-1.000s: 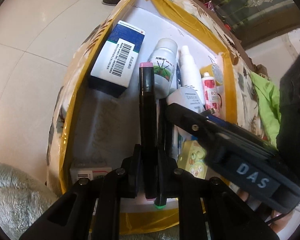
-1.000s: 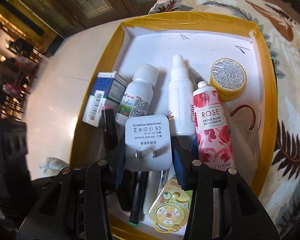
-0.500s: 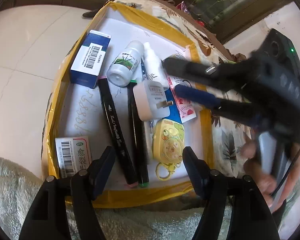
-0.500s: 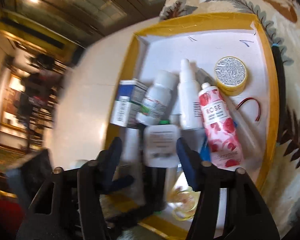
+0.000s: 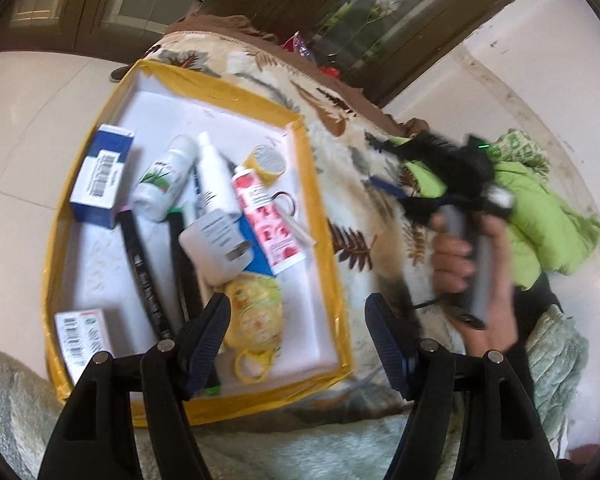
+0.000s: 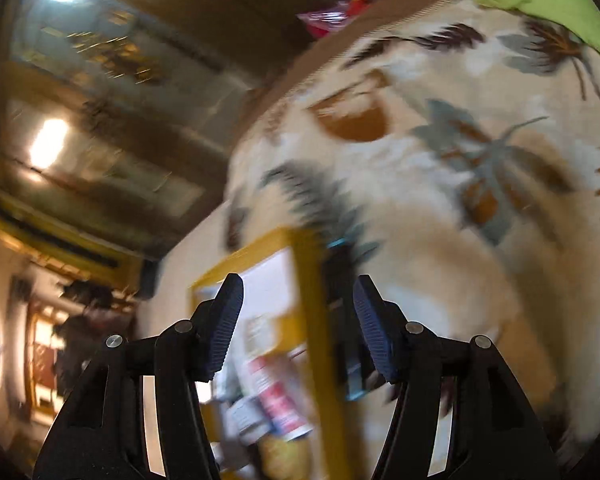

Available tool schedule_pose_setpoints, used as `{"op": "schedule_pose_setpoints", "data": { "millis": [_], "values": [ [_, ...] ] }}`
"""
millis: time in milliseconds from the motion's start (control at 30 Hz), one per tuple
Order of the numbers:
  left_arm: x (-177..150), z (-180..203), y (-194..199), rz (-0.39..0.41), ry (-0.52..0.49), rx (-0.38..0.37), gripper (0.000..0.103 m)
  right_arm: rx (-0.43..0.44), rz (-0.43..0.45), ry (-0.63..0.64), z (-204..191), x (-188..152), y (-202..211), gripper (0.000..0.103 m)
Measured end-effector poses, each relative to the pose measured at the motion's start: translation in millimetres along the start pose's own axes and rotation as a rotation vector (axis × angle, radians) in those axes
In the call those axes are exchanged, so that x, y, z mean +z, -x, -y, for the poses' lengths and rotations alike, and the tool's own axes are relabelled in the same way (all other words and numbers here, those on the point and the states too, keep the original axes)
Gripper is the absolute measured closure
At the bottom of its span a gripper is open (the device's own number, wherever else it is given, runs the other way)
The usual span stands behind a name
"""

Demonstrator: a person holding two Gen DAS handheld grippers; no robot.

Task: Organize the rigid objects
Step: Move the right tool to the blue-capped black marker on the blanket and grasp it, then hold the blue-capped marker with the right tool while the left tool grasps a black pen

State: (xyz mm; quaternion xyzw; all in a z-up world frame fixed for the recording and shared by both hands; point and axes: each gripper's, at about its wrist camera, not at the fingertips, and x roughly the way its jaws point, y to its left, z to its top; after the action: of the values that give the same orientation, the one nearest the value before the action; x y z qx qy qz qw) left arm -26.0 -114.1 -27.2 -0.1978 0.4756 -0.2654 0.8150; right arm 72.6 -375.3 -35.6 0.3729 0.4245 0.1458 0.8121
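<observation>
A second earlier your left fingers (image 5: 298,332) were clamped on a black marker and your right fingers (image 6: 298,322) on the white charger; both had since let go and stood spread wide with nothing between them. Your left gripper had pulled back and up from the yellow-edged tray (image 5: 320,184), so the whole tray came into its view. Your right gripper had swung away to the side, over the leaf-patterned blanket (image 6: 440,184), its picture blurred and only a corner of the tray showing.

From the left wrist, your right hand (image 5: 476,272) held its gripper beside the tray, in front of a green cloth (image 5: 540,216).

Inside the tray lay two black markers (image 5: 144,268) side by side, one charger (image 5: 218,240) resting partly on them, and one yellow toy (image 5: 254,312) near the front edge. Two barcode boxes were there: a blue one (image 5: 102,178) at the left wall and a white one (image 5: 80,334) in the front corner. You also had one white bottle (image 5: 160,184), one spray bottle (image 5: 216,182), one rose-printed tube (image 5: 266,220) and one round yellow tin (image 5: 269,160).
</observation>
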Motion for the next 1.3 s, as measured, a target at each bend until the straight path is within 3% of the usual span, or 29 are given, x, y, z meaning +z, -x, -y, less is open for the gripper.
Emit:
{"op": "schedule_pose_setpoints", "data": {
  "millis": [67,133,267,333,400,633,700,867,1000,1300],
  "values": [
    [2,1,-2,-0.001,-0.003,0.007,0.033,-0.069,-0.074,-0.010,9,4,-23,0.047],
    [3,1,-4,-0.002,-0.002,0.006,0.033,-0.102,-0.138,0.033,7,-3,-38,0.057],
    [6,-1,-5,0.000,0.004,0.008,0.033,-0.186,-0.253,0.108,-2,-14,-70,0.065],
    [5,-2,-4,0.001,0.008,0.010,0.033,-0.208,-0.264,0.139,-6,-17,-80,0.065],
    [4,-2,-4,0.001,0.008,0.024,0.033,-0.299,-0.280,0.186,-12,-23,-88,0.071],
    [-1,-1,4,0.025,0.008,0.049,0.033,-0.453,-0.280,0.300,-30,-38,-105,0.073],
    [-5,0,7,0.027,0.007,0.061,0.033,-0.477,-0.271,0.288,-29,-37,-102,0.084],
    [-5,4,17,0.048,0.032,0.041,0.033,-0.474,-0.216,0.116,0,-20,-75,0.088],
    [5,15,20,0.046,0.043,0.027,0.033,-0.394,-0.171,-0.048,26,-13,-50,0.088],
    [55,53,-27,-0.017,0.026,0.077,0.033,-0.279,-0.152,-0.099,40,-5,-26,0.088]
  ]
}}
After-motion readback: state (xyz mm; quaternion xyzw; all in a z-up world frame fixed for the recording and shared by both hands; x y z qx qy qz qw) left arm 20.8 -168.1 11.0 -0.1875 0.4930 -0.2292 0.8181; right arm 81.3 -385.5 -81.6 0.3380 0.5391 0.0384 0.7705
